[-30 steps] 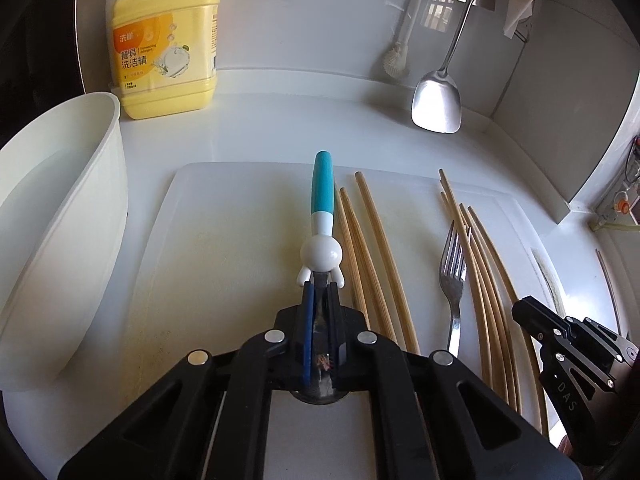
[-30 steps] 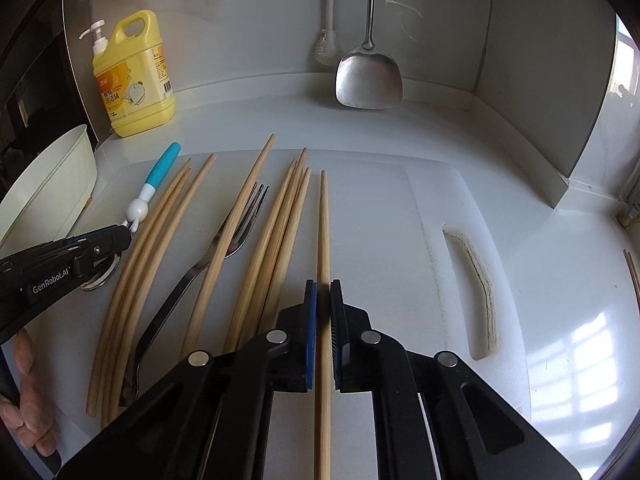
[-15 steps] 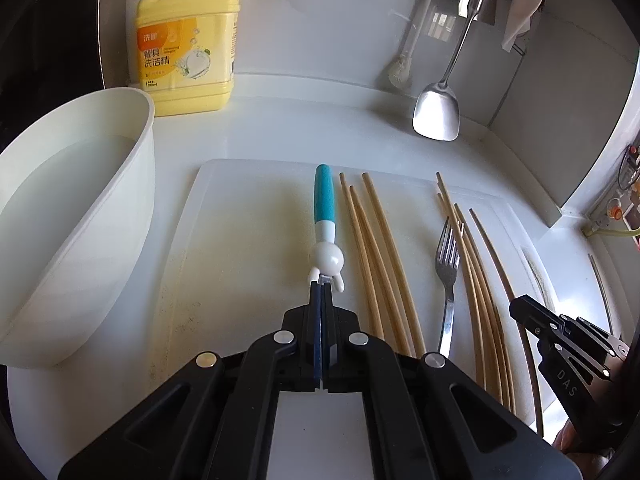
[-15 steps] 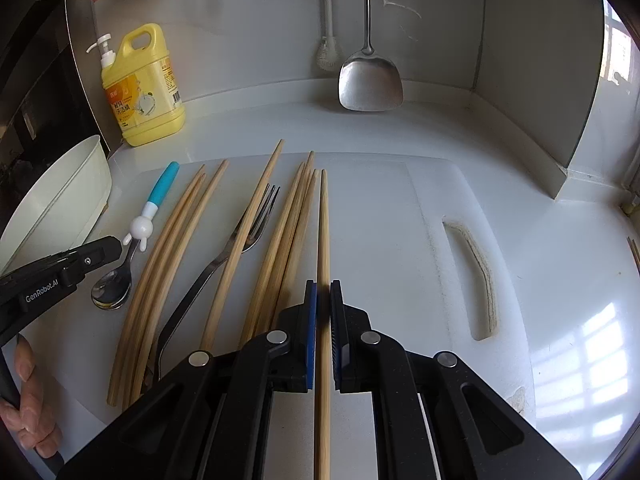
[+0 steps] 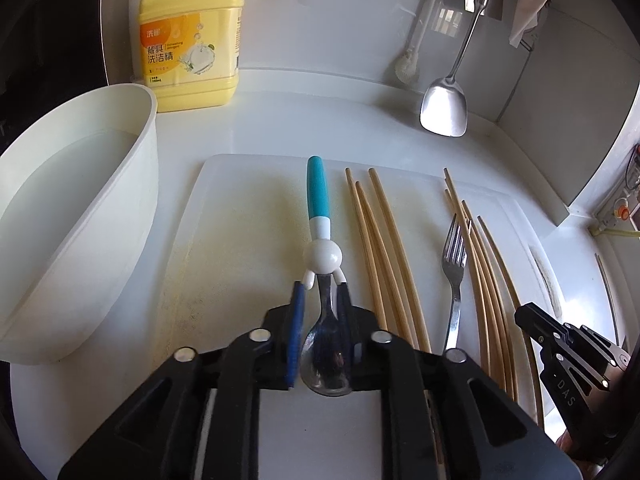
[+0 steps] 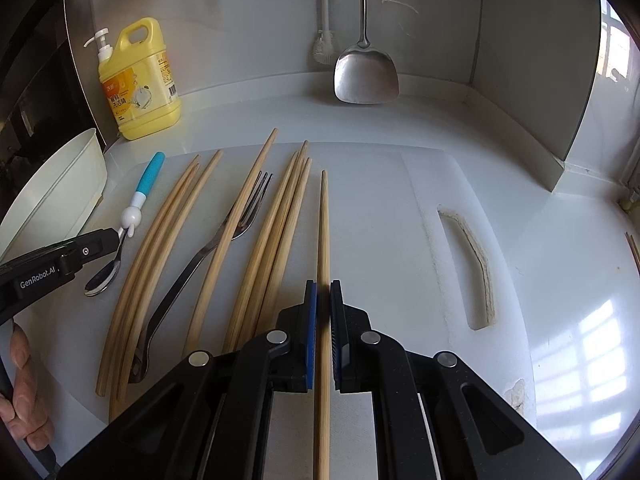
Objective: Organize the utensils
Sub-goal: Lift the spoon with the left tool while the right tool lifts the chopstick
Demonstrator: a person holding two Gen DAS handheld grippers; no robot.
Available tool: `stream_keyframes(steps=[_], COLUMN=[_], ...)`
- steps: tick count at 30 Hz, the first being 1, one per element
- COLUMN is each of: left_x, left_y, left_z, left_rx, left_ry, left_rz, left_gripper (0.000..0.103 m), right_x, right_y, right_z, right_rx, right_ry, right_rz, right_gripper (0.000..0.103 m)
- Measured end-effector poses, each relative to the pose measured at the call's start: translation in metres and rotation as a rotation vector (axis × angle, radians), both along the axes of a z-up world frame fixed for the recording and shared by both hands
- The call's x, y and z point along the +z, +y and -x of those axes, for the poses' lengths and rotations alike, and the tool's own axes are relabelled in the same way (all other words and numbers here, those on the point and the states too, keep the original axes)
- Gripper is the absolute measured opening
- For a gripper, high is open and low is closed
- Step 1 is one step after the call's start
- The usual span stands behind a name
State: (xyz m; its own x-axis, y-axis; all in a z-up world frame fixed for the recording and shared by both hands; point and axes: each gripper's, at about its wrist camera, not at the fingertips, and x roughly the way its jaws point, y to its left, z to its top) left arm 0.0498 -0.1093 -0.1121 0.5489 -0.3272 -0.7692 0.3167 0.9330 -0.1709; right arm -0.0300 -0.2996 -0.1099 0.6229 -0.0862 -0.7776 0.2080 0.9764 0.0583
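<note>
A spoon with a blue and white figure handle (image 5: 319, 216) lies on the white cutting board (image 5: 240, 240). My left gripper (image 5: 320, 294) is open, its fingers either side of the spoon's neck, the bowl (image 5: 326, 360) between them. The spoon also shows in the right wrist view (image 6: 132, 212). My right gripper (image 6: 323, 292) is shut on a single wooden chopstick (image 6: 323, 232) that lies flat on the board. Several more chopsticks (image 6: 276, 232) and a metal fork (image 6: 224, 236) lie between the two grippers.
A white basin (image 5: 72, 220) stands left of the board. A yellow detergent bottle (image 5: 190, 40) stands at the back left. A metal spatula (image 5: 444, 110) and a brush (image 5: 406, 68) hang at the back wall. The board has a handle slot (image 6: 468, 264) at right.
My left gripper was shut on the spoon's neck and has opened; the spoon now lies on the board. My right gripper stays shut on its chopstick.
</note>
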Motion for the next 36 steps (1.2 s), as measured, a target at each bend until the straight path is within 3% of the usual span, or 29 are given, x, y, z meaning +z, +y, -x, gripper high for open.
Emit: stream_keyframes(steps=[1, 2, 21, 22, 25, 36], left_x=[0.001, 0.003, -0.011, -0.011, -0.010, -0.008], left_y=[-0.001, -0.001, -0.019, -0.020, -0.022, -0.012], left_z=[0.000, 0.001, -0.020, -0.021, -0.018, -0.012], left_rx=[0.007, 0.012, 0.044, 0.045, 0.030, 0.028], left_ry=[-0.009, -0.022, -0.030, -0.035, -0.052, -0.023], left_rz=[-0.005, -0.001, -0.113, -0.124, -0.121, -0.063], left_gripper=[0.045, 0.053, 0.053, 0.053, 0.024, 0.023], right_x=[0.000, 0.000, 0.000, 0.000, 0.000, 0.000], right_y=[0.000, 0.000, -0.003, -0.003, -0.003, -0.005], right_z=[0.000, -0.001, 0.001, 0.001, 0.000, 0.002], right_rx=[-0.001, -0.002, -0.008, -0.007, -0.008, -0.012], right_ry=[-0.001, -0.001, -0.011, -0.012, -0.012, -0.022], right_rz=[0.000, -0.001, -0.009, -0.009, -0.007, -0.019], right_gripper=[0.006, 0.006, 0.006, 0.006, 0.007, 0.006])
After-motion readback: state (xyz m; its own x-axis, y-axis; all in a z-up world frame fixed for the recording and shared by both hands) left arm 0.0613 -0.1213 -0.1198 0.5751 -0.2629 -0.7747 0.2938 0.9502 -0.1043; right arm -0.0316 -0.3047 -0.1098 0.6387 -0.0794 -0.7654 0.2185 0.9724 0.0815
